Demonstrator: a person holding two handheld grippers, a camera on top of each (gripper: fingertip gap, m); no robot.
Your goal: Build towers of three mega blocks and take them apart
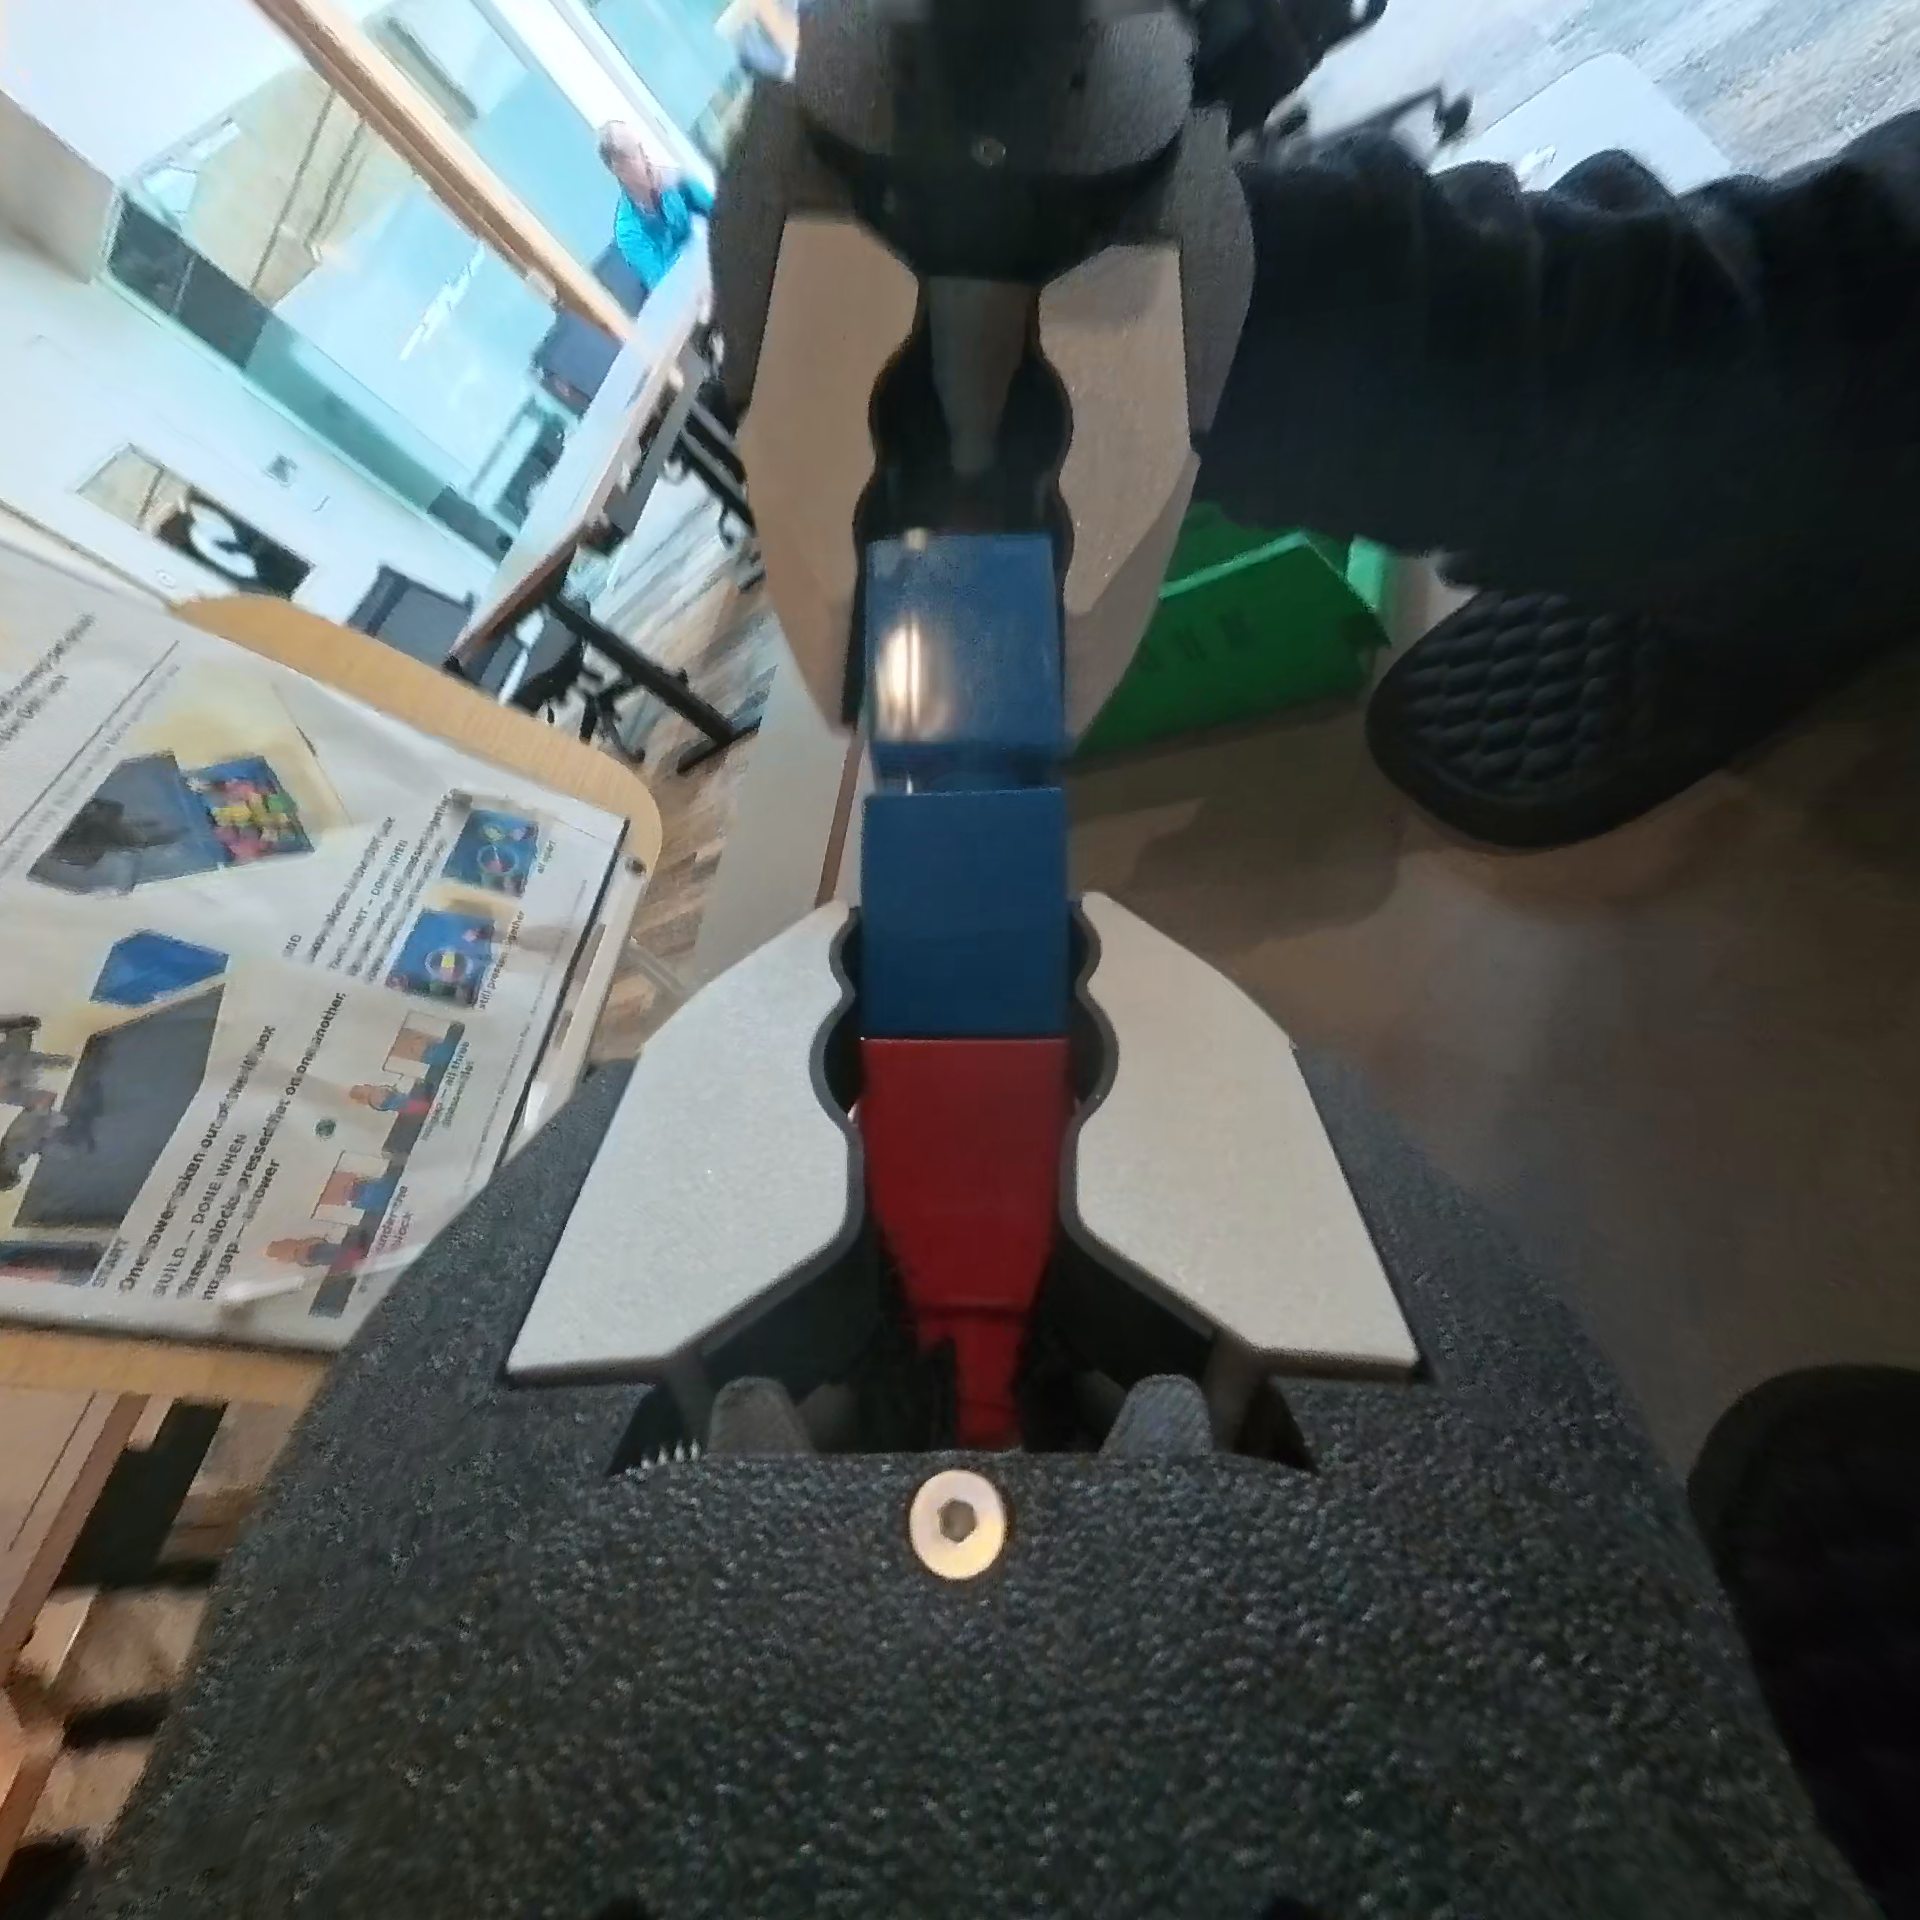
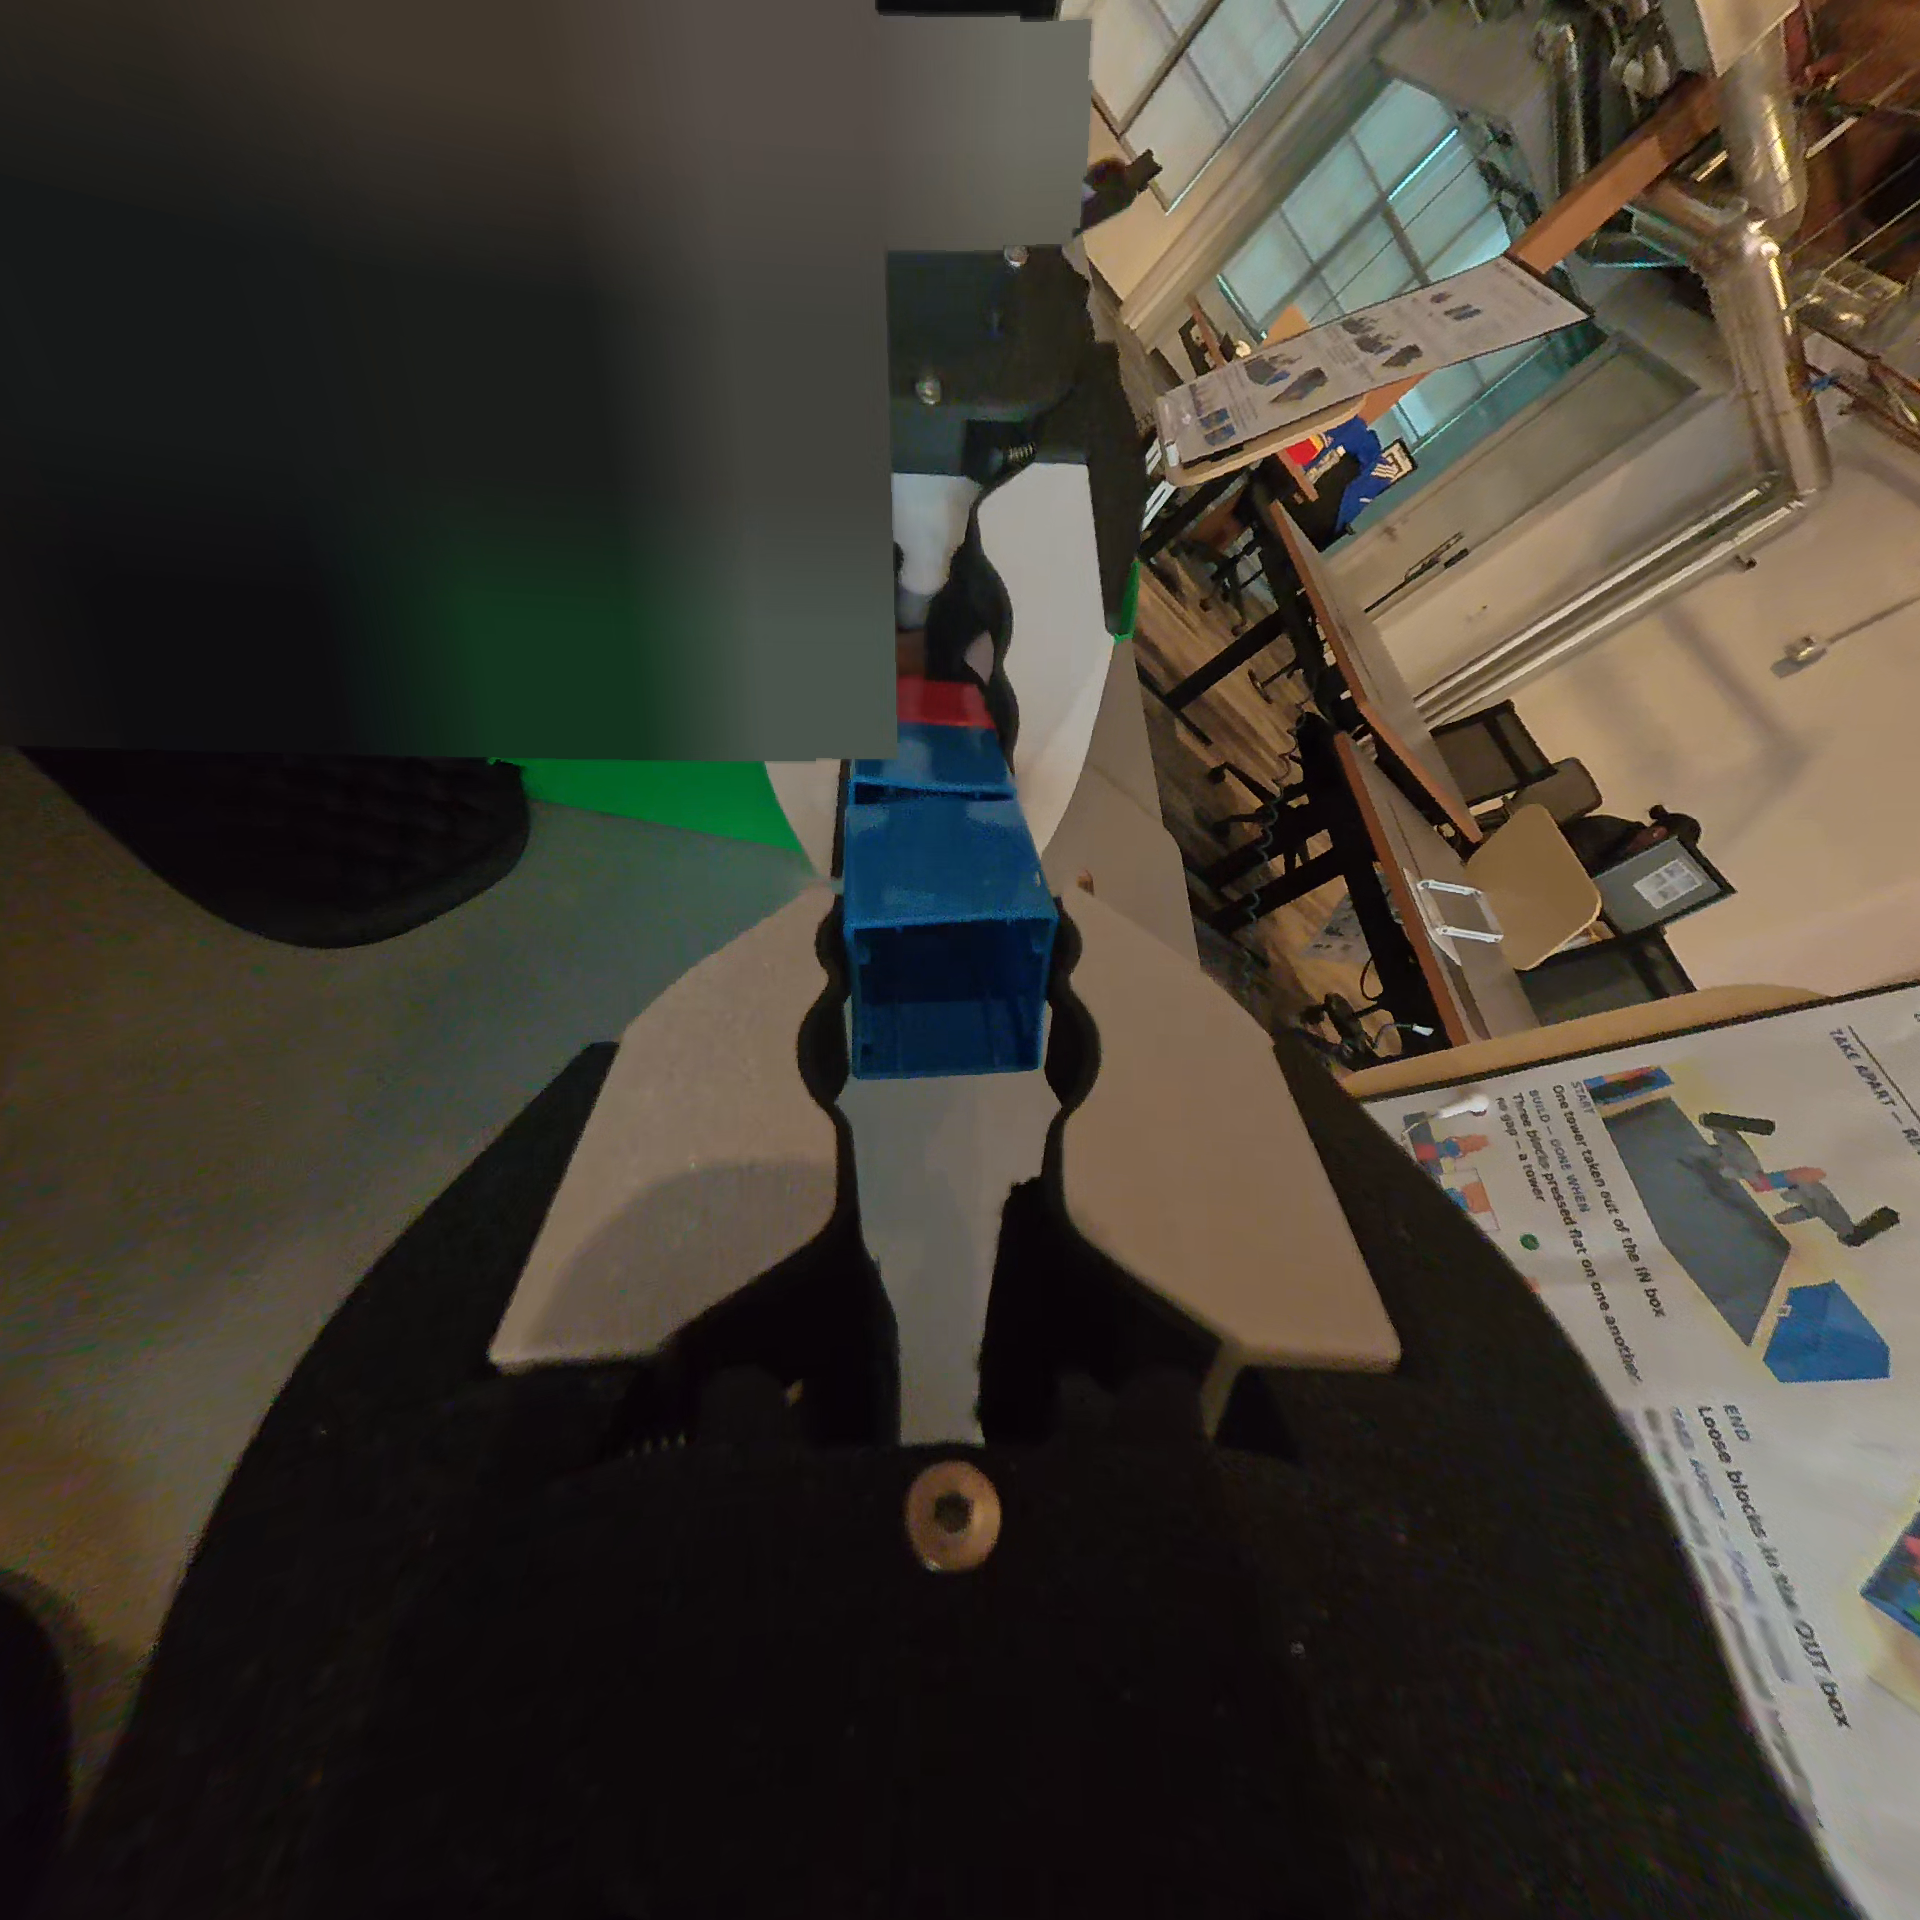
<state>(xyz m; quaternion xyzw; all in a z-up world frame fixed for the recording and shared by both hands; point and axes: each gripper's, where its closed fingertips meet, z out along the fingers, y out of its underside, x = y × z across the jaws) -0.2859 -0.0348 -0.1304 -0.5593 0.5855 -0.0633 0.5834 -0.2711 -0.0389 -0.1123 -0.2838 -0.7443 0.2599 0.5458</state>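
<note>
A row of three mega blocks hangs in the air between my two grippers. In the left wrist view, my left gripper [image 1: 961,935] is shut on the red block [image 1: 961,1164] and the middle blue block [image 1: 966,914]. The far blue block [image 1: 966,623] is gripped by my right gripper [image 1: 961,686], which faces me. A narrow gap with a stud shows between the two blue blocks. In the right wrist view, my right gripper [image 2: 945,935] is shut on the blue block [image 2: 940,862], hollow underside toward the camera. Beyond it are the second blue block [image 2: 925,764] and the red block [image 2: 940,704].
A green box [image 1: 1247,644] stands on the floor behind the blocks and shows in the right wrist view [image 2: 665,800]. A black shoe [image 1: 1538,707] and a black sleeve [image 1: 1558,343] are to the right. Instruction sheets [image 1: 260,987] [image 2: 1662,1299] lie on a wooden table. The tips of both grippers are at nearly the same place.
</note>
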